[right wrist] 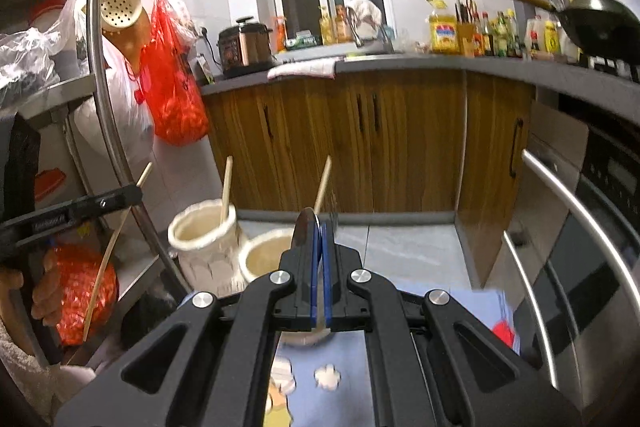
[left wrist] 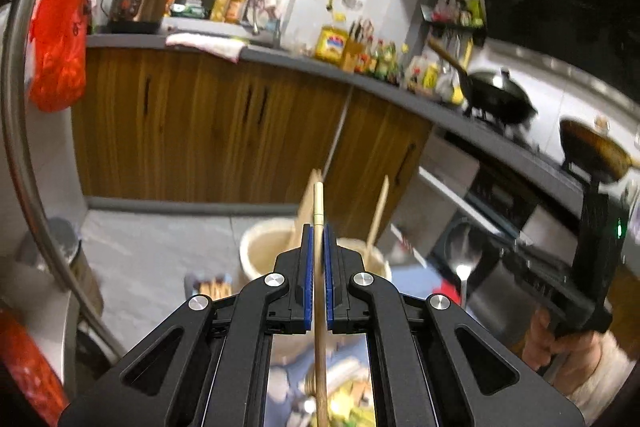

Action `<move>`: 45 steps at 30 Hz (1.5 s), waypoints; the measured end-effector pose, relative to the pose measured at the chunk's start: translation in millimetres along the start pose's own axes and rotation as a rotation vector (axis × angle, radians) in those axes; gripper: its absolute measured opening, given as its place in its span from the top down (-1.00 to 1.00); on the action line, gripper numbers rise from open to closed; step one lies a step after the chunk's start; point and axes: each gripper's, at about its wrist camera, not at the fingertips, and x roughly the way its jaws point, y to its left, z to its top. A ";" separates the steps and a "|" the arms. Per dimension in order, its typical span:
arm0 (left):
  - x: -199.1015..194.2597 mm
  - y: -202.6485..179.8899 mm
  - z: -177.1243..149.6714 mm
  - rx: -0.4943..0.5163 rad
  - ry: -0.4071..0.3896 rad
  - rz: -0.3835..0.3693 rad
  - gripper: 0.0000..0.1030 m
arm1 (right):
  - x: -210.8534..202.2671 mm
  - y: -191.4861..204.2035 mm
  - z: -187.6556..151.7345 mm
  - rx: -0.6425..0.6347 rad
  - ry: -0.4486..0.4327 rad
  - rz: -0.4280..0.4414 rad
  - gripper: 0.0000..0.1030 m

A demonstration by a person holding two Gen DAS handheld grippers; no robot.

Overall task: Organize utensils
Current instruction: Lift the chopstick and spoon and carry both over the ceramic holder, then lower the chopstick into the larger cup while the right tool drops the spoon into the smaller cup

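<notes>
My left gripper (left wrist: 318,231) is shut on a wooden chopstick (left wrist: 318,203) that runs straight up between the blue pads. Beyond it stands a cream holder (left wrist: 260,247) with another chopstick (left wrist: 379,211) in it. From the right wrist view, the left gripper (right wrist: 134,197) holds that chopstick (right wrist: 108,255) slanted, at the left edge. My right gripper (right wrist: 320,227) is shut on a metal spoon (right wrist: 305,227), seen edge-on. In the left wrist view the spoon (left wrist: 464,269) hangs at the right gripper (left wrist: 500,267). Two cream holders (right wrist: 204,239) (right wrist: 266,255) stand below, each holding one chopstick.
A blue patterned cloth (right wrist: 404,367) covers the surface under the grippers. A steel rack (right wrist: 100,67) with red bags (right wrist: 172,99) stands at the left. An oven with long steel handles (right wrist: 580,203) is at the right. Wooden cabinets (right wrist: 380,139) and a cluttered counter lie ahead.
</notes>
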 end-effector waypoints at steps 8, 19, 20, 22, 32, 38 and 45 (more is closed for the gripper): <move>26.3 3.3 32.8 -0.016 -0.082 0.041 0.90 | 22.3 19.1 39.2 -0.053 -0.084 -0.009 0.97; 54.1 12.4 51.2 -0.054 -0.191 0.083 0.90 | 54.2 21.6 56.2 -0.068 -0.138 -0.067 0.97; 56.3 13.2 52.0 -0.053 -0.204 0.095 0.90 | 56.7 20.0 57.5 -0.061 -0.141 -0.071 0.97; 59.9 17.5 53.8 -0.063 -0.233 0.117 0.90 | 60.8 17.3 59.2 -0.044 -0.149 -0.073 0.97; 58.7 41.9 48.9 -0.152 -0.353 0.151 0.90 | 64.2 17.1 59.0 -0.072 -0.269 -0.171 0.97; 57.4 33.8 39.9 -0.084 -0.403 0.197 0.90 | 79.0 16.0 46.9 -0.083 -0.257 -0.189 0.97; 46.7 32.2 47.6 -0.124 -0.454 0.142 0.90 | 88.2 15.8 34.7 -0.085 -0.221 -0.181 0.97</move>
